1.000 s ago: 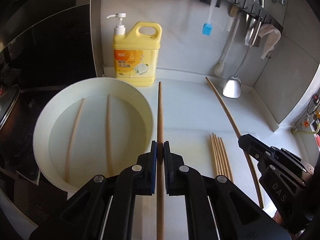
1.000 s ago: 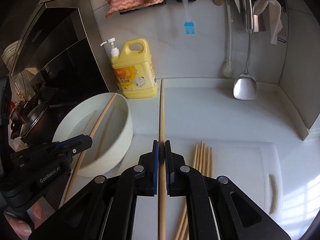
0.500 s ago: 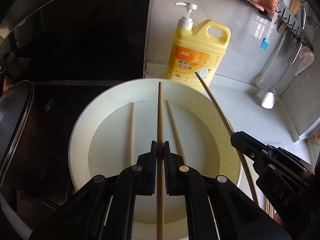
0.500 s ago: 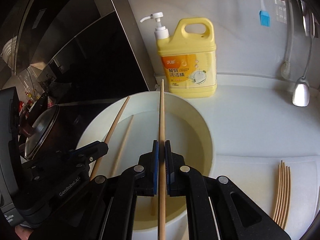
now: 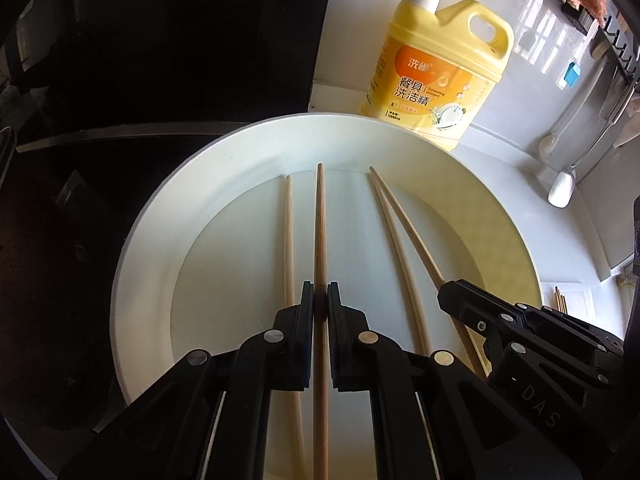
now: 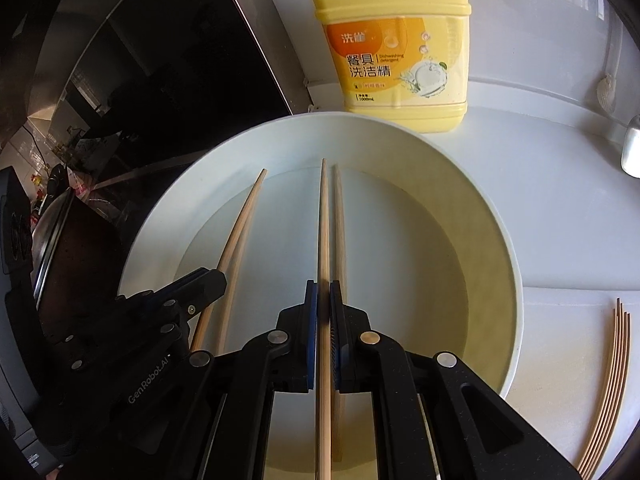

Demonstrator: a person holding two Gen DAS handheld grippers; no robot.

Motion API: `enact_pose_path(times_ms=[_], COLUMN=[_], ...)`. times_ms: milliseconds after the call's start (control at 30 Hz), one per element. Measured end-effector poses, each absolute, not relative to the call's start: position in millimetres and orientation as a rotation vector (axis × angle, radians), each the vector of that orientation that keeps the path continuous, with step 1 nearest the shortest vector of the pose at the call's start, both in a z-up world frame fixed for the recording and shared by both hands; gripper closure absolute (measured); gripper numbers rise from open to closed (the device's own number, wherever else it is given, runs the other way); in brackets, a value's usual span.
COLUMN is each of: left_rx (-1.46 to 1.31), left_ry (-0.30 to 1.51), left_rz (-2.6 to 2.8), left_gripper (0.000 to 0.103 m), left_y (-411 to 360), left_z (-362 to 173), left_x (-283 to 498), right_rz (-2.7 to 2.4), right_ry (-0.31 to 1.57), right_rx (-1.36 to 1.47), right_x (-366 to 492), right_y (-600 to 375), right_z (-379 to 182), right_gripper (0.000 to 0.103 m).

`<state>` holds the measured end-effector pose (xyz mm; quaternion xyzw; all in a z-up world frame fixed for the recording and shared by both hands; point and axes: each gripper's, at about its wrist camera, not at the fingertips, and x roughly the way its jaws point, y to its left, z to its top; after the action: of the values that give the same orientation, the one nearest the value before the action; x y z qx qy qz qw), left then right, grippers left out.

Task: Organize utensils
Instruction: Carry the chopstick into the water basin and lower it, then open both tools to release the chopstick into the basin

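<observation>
My left gripper (image 5: 320,300) is shut on a wooden chopstick (image 5: 320,220) that points down into a white bowl (image 5: 160,208) holding water. My right gripper (image 6: 323,300) is shut on a second chopstick (image 6: 323,220), also aimed into the bowl (image 6: 500,232). Two more chopsticks lie in the water, one (image 5: 288,240) left of the left-held stick, one (image 6: 340,232) right beside the right-held stick. The right gripper (image 5: 452,296) shows at the lower right of the left wrist view. The left gripper (image 6: 212,276) shows at the lower left of the right wrist view.
A yellow detergent bottle (image 5: 436,80) stands just behind the bowl against the wall. A bundle of several chopsticks (image 6: 612,380) lies on the white board to the right. A dark stove (image 5: 60,240) with a pot lid (image 6: 52,240) borders the bowl's left. Utensils (image 5: 562,192) hang at the back right.
Both grippers have swung left from above the white board to above the bowl and come down. Their chopsticks now point into the bowl. Both grips stay shut.
</observation>
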<state>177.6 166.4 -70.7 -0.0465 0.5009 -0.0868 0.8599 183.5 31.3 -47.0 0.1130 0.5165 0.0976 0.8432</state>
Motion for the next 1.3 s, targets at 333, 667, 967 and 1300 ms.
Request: enact_pose_path(times_ms=[333,667,967,1300], left_rx=[-0.091,-0.053,-0.043,-0.045], left_ry=[1.136,1.161,1.137,1.077], left_rz=[-0.196,-0.172,-0.132,-0.055], left_gripper=[0.095,0.095,0.056,0.032], left_y=[166,165,168,182], left_z=[-85,-89,-80,-61], left_x=[190,187,178,162], right_rz=[0.195,0.182,0.166,0.182], right_ry=[1.169,1.189,1.157,1.096], right_rx=[0.252,0.244,0.232,0.234], right_x=[191,192,186,168], right_y=[32,34,29,16], right_z=[-62,-69,-60,-40], right_gripper=[0.097,0.097,0.076,0.074])
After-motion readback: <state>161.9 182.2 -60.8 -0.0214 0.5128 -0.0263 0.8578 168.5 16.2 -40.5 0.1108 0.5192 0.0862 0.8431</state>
